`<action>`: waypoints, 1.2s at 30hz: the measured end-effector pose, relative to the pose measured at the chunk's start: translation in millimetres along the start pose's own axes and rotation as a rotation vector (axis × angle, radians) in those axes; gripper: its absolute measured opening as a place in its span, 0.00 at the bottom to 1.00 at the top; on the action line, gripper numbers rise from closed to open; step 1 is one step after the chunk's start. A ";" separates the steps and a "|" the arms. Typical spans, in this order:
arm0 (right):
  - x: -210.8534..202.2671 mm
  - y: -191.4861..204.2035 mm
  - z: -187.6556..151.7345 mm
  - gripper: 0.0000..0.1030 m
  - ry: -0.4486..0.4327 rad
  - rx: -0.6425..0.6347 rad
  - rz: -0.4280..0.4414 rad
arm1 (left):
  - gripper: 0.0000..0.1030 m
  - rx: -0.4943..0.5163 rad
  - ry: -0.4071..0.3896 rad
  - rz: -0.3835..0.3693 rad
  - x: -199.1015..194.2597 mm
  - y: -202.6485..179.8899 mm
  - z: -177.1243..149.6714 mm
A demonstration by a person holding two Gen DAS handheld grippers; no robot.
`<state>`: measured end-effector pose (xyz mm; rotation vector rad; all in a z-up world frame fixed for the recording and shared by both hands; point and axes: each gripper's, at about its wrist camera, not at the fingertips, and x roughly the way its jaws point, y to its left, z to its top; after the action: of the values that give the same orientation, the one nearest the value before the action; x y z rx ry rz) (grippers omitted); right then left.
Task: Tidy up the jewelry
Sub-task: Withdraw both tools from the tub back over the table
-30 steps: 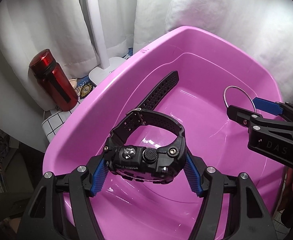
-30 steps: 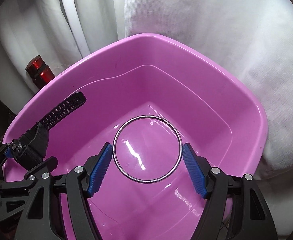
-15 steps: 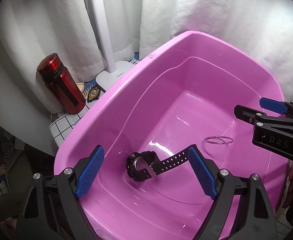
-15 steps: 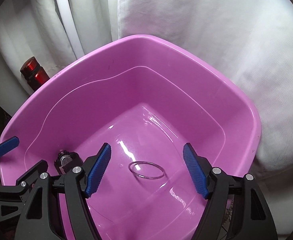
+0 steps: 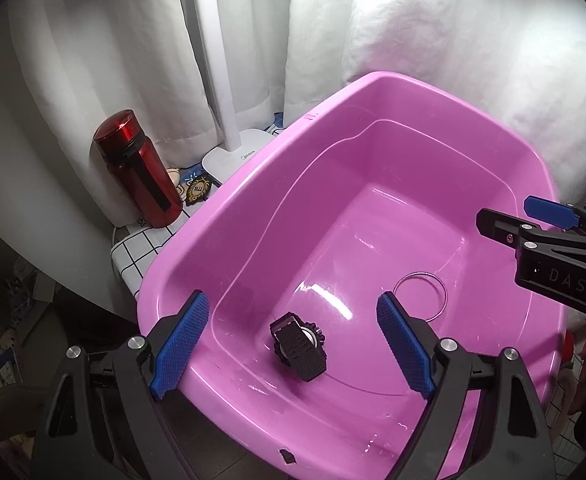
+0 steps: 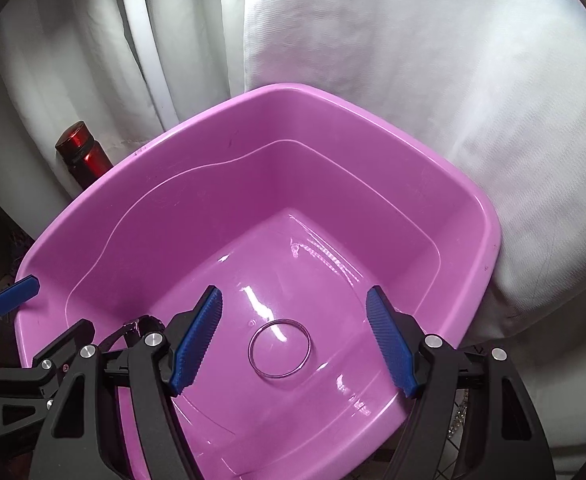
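A pink plastic tub (image 5: 253, 184) (image 6: 373, 120) holds a black wristwatch (image 5: 299, 346) lying on its floor and a thin silver bangle (image 5: 423, 294) lying flat beside it. The bangle also shows in the right wrist view (image 6: 280, 349), where a bit of the watch (image 6: 141, 328) peeks out behind my left finger. My left gripper (image 5: 291, 344) is open and empty above the watch. My right gripper (image 6: 293, 340) is open and empty above the bangle, and it shows at the right in the left wrist view (image 5: 533, 220).
A red bottle (image 5: 137, 170) (image 6: 83, 154) stands left of the tub on a checked cloth (image 5: 141, 252). A white lamp base and pole (image 5: 229, 136) stand behind it. White curtains (image 6: 413, 60) hang close behind the tub.
My left gripper opened and dropped the watch into the tub. My right gripper opened and dropped the bangle. Both objects now lie on the tub floor and both grippers have risen.
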<state>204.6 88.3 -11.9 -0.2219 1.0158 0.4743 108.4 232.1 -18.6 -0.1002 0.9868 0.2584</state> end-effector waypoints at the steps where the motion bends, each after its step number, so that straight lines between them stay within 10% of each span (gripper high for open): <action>1: -2.2 -0.1 -1.6 0.69 -0.003 0.003 0.001 | 0.82 0.000 -0.003 0.001 -1.9 -0.5 -1.3; 19: -84.3 -52.1 -93.6 0.69 -0.104 0.170 -0.027 | 0.84 0.072 -0.104 -0.074 -60.6 -30.8 -41.9; 36: -193.9 -152.6 -314.3 0.69 -0.089 0.496 -0.207 | 0.92 0.291 -0.175 -0.374 -129.4 -145.3 -124.0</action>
<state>-46.5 -222.6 -14.0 0.1367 0.9797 0.0352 -22.1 45.1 16.4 0.0052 0.8046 -0.2170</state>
